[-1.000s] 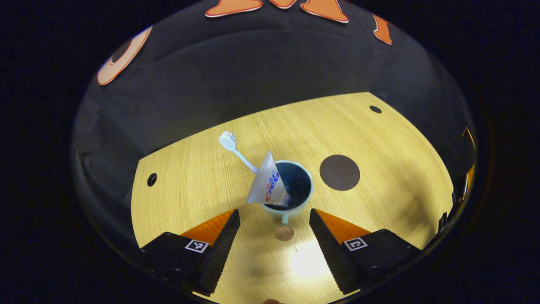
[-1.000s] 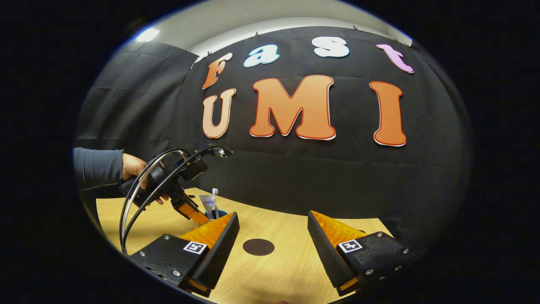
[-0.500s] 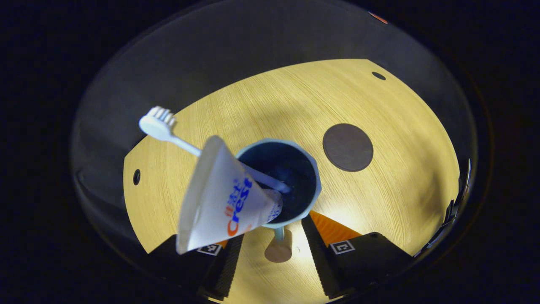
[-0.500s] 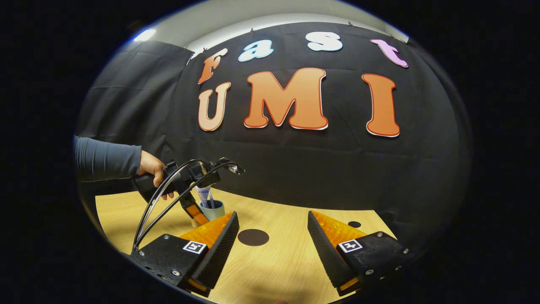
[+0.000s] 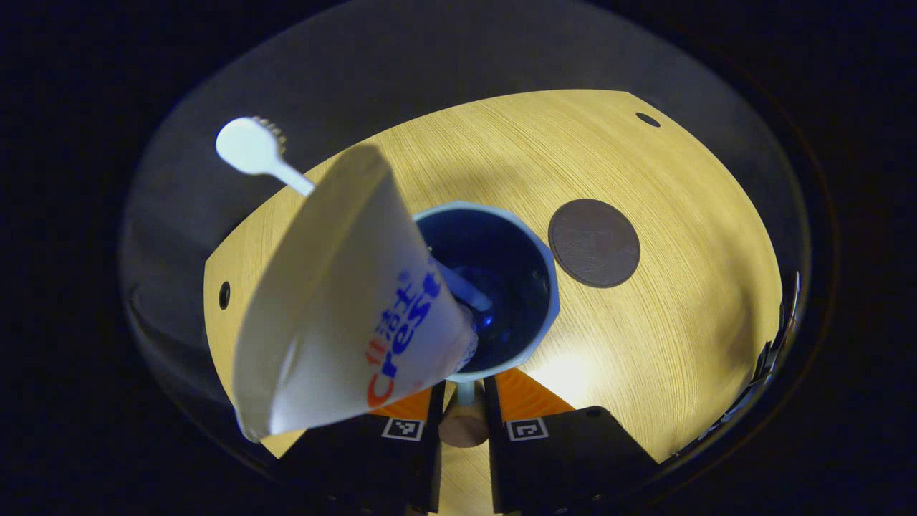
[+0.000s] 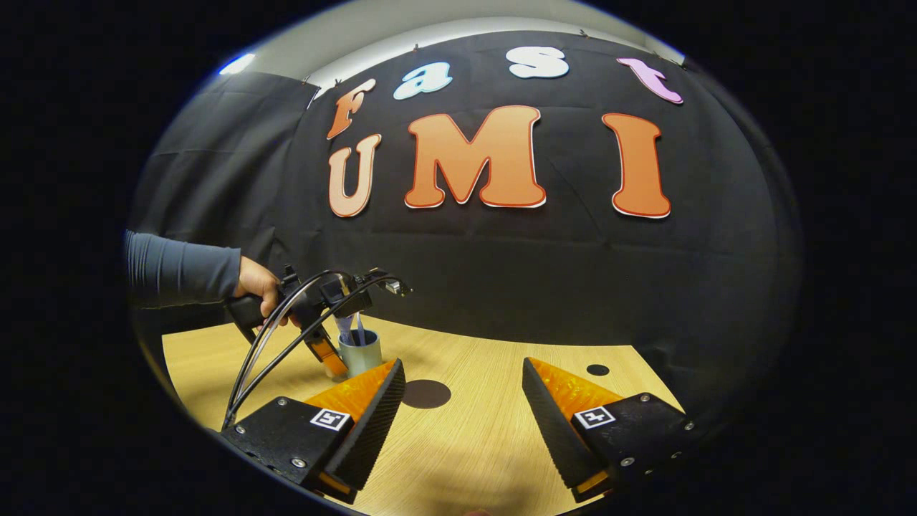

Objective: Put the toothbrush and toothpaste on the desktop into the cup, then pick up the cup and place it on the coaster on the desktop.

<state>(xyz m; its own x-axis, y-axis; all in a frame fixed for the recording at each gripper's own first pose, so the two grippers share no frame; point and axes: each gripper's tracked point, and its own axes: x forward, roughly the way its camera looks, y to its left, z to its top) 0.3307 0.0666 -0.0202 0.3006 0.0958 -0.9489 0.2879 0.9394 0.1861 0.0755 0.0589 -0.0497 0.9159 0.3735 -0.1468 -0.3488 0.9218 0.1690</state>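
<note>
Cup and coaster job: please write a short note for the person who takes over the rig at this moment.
Left gripper: closed on the cup's handle.
Right gripper: open, holds nothing, above the desktop.
Toothbrush and toothpaste both stand in the cup, leaning out over its rim.
Coaster: bare, just beside the cup.
Done: both items are in the cup and the handle is gripped.
Left: lift the cup, set it on the coaster, release.
</note>
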